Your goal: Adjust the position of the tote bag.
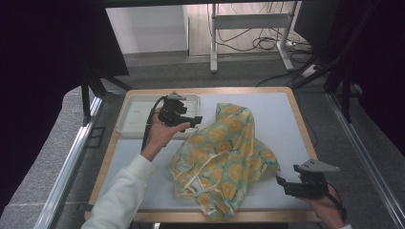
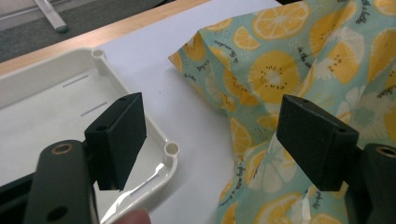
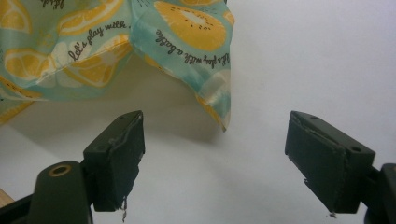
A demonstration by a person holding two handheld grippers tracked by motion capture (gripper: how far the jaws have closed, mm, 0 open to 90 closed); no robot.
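While the cloth (image 1: 222, 160) lies crumpled on the table (image 1: 282, 114), both the left gripper (image 1: 195, 120) and right gripper (image 1: 282, 183) gape empty beside it.

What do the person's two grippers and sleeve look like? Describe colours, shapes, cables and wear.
Both are black two-jaw tools. The left gripper trails a black cable, and a white sleeve covers that forearm. The right gripper carries a grey three-cornered plate on top. Up close, each jaw ends in a blocky dark pad; the right gripper's pads look frayed at the edges.
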